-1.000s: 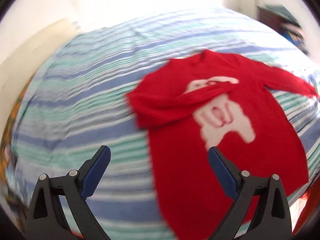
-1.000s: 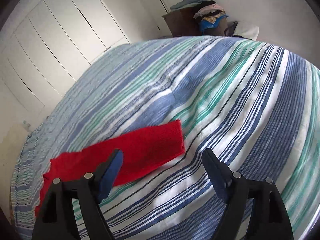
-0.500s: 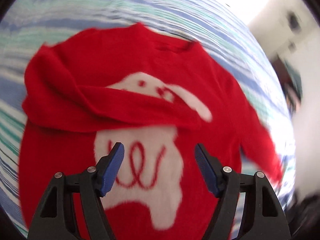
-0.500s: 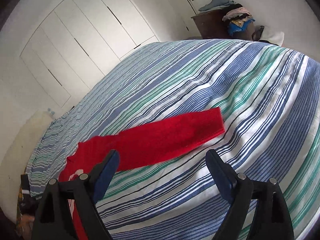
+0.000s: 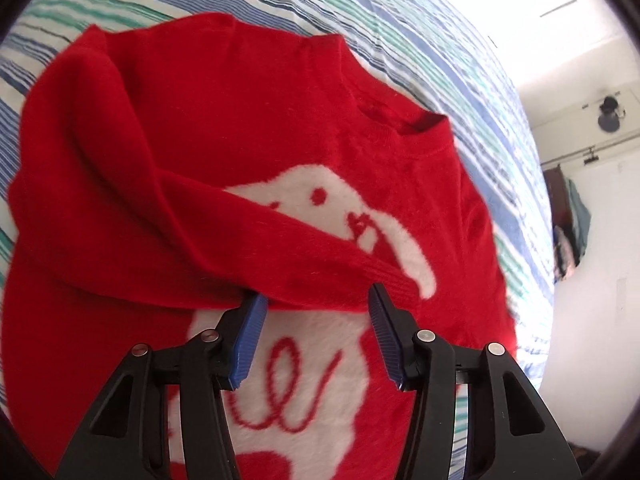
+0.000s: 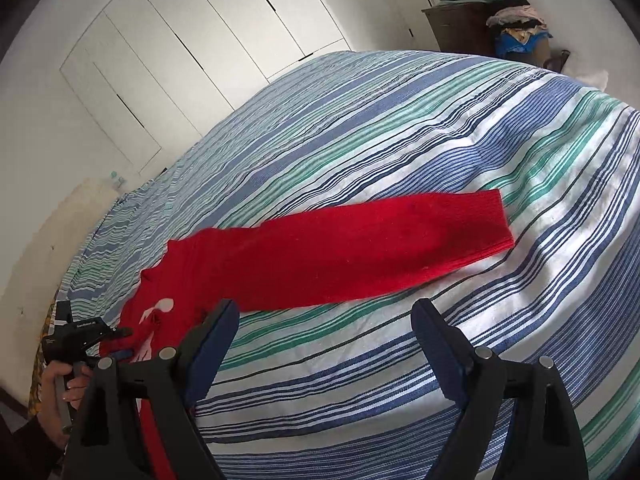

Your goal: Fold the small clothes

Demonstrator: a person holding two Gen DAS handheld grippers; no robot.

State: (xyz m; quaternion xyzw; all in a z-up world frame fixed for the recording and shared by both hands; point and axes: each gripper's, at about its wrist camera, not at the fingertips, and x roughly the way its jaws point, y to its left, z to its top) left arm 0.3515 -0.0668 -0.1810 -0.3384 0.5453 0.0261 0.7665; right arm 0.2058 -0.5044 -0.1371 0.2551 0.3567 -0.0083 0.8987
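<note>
- Red sweater with a white figure lies spread flat on the striped bed.
- One sleeve is folded across the sweater's chest; the other sleeve stretches straight out from the sweater onto the bed.
- Left tool, jaws wide, sits at the folded sleeve's cuff, gripping nothing.
- Right tool, jaws wide and empty, hovers beside the outstretched sleeve.

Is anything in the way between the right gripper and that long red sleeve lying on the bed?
Nothing visible. Only bare striped bedspread lies between the open right gripper and the sleeve, which lies flat just beyond its fingertips.
</note>
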